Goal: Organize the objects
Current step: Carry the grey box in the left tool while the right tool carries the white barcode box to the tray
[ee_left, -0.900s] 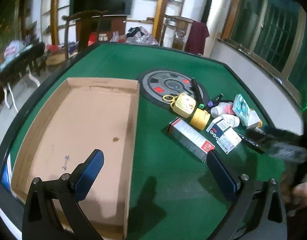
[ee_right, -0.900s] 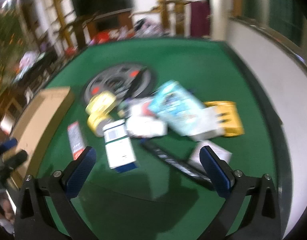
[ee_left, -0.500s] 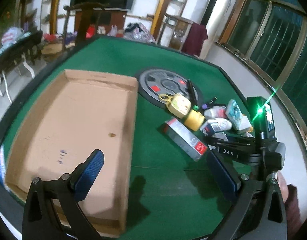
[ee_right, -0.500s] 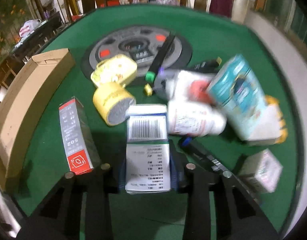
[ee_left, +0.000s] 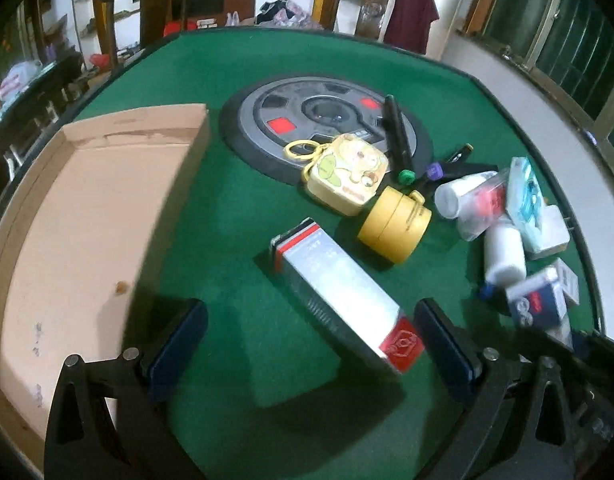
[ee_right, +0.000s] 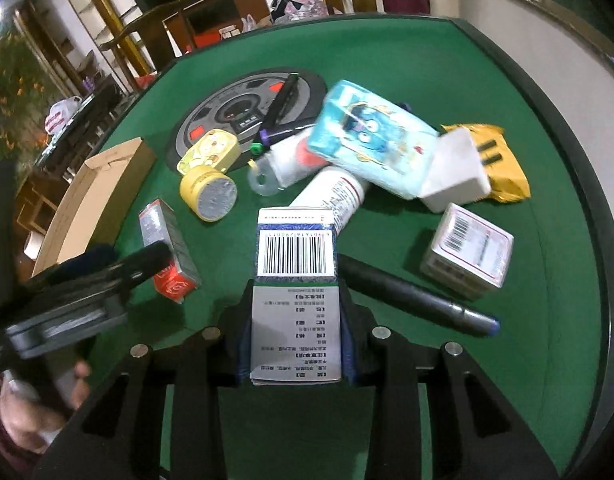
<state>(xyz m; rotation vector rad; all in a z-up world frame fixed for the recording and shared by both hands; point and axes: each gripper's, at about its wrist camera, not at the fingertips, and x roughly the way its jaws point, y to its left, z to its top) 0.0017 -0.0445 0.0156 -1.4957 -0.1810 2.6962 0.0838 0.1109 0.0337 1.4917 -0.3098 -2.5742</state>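
Green felt, box to the left: which tool is nearer what

Green-felt tabletop (ee_left: 235,68), round-edged, cluttered room behind; shallow cardboard tray (ee_left: 87,216) at left of the left wrist view, nothing visible in it.

Right tool (ee_right: 296,332): closed on the white-and-blue carton (ee_right: 296,280), pads pressing both long sides. Barcode end points up-frame, away from the tool; long axis in line with the fingers. In the left wrist view same carton (ee_left: 537,304) at lower right, apparently lifted off the felt, though hard to confirm.

Left tool (ee_left: 311,340): wide open, nothing held. Grey carton with red end (ee_left: 339,292) lies flat between the pads. Long axis diagonal, from mid-frame down to lower right; red end just beside the right-hand pad, grey end up-frame beyond the fingertips. Left-hand pad well apart from it. In the right wrist view same carton (ee_right: 169,252) at left of frame, a left-tool finger over it.

Judgement: the grey carton belongs to the left tool, far nearer than the right. Fingers not square to its long sides; closing as is would likely catch a corner, so a wrist turn probably needed first.

Cardboard tray (ee_right: 103,196) lies left and up-frame from the held carton, beyond the grey one; likely destination.

Remaining pile (yellow tape roll (ee_left: 395,226), yellow cartoon tin (ee_left: 347,174), white bottles, teal packet) at centre right, untouched.
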